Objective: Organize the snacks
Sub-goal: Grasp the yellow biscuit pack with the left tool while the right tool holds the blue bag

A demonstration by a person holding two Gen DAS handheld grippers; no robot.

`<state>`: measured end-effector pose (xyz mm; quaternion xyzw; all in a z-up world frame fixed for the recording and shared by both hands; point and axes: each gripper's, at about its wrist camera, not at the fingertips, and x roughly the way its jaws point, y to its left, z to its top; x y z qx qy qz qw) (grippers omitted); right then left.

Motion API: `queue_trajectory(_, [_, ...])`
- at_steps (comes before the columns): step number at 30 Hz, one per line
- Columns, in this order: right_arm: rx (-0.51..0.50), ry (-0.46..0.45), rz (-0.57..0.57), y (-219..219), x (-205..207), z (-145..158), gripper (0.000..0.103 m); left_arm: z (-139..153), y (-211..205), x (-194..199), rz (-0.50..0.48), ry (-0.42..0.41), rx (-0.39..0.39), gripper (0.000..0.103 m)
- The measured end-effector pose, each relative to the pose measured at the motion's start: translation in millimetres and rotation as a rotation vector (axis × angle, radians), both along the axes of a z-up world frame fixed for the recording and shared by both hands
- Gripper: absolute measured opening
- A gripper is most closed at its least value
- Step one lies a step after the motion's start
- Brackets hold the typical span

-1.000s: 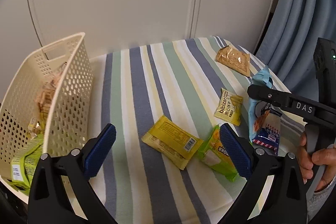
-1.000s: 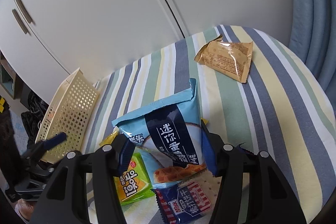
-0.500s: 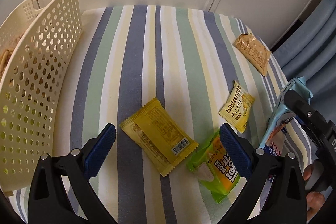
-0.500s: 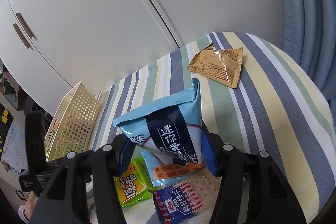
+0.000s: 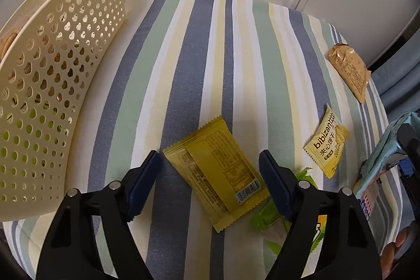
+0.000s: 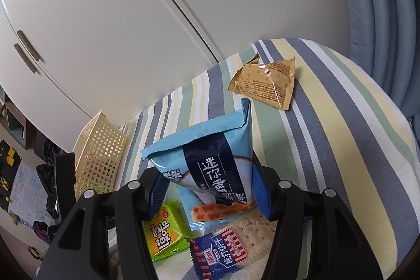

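Note:
On the striped cloth (image 5: 210, 57) lies a yellow packet (image 5: 218, 175), barcode side up, between the fingers of my open left gripper (image 5: 210, 172); the pads stand close to its edges. A green packet (image 5: 273, 222) pokes out from under the right finger. My right gripper (image 6: 208, 190) is shut on a light blue waffle packet (image 6: 210, 167) and holds it upright above the cloth; the same waffle packet (image 5: 388, 148) shows at the right edge of the left wrist view. Beneath it lie the green packet (image 6: 162, 232) and a dark blue cracker packet (image 6: 225, 251).
A cream perforated basket (image 5: 52, 70) stands along the left edge of the cloth, snacks dimly visible inside; the basket (image 6: 97, 154) is also far left in the right wrist view. A tan packet (image 5: 349, 72) and a small yellow biscuit packet (image 5: 328, 146) lie at the right. White cupboard doors behind, blue curtain right.
My left gripper has come down and forward over the yellow packet, and its fingers have narrowed around it. The right gripper keeps hold of the blue packet and has tilted slightly.

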<state>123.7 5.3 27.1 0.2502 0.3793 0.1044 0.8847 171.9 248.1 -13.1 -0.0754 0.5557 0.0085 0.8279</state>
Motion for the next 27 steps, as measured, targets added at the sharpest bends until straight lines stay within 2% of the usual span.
queue_trajectory(2, [0.005,0.002,0.002,-0.3,0.5,-0.2,0.056,0.3,-1.2,4.0,-0.031,-0.004,0.028,0.072])
queue_trajectory(4, [0.024,0.006,0.003,-2.3,1.3,-0.7,0.056,-0.1,-0.9,12.6,-0.047,-0.005,0.090,0.072])
queue_trajectory(7, [0.035,0.006,-0.009,-7.6,1.9,-0.8,0.056,-0.9,8.8,25.1,-0.012,0.006,0.168,0.070])
queue_trajectory(9, [0.038,0.001,-0.016,-10.0,1.8,0.1,0.056,-0.6,16.0,29.4,0.012,0.016,0.147,0.069])
queue_trajectory(12, [0.041,-0.002,-0.015,-11.5,1.3,0.3,0.056,1.7,20.4,26.6,0.025,0.021,0.037,0.069])
queue_trajectory(13, [0.041,-0.002,-0.013,-11.2,1.2,0.1,0.056,2.1,22.6,22.6,0.027,0.022,0.022,0.069])
queue_trajectory(19, [0.020,-0.012,-0.008,-5.9,-1.0,2.6,0.056,2.1,20.9,20.9,0.054,0.020,0.022,0.069])
queue_trajectory(22, [0.023,-0.010,-0.010,-5.7,-0.9,2.5,0.056,0.4,14.5,23.5,0.045,0.012,0.057,0.069])
queue_trajectory(23, [0.025,-0.010,-0.011,-6.0,-0.8,2.7,0.056,-1.0,12.2,24.2,0.036,0.008,0.071,0.066])
queue_trajectory(24, [0.025,-0.010,-0.012,-6.4,-0.8,3.0,0.056,-0.4,9.4,22.0,0.022,-0.002,0.072,0.058])
queue_trajectory(27, [0.026,-0.011,-0.011,-6.3,-0.4,3.4,0.056,3.5,5.1,24.7,-0.038,-0.025,0.004,0.058])
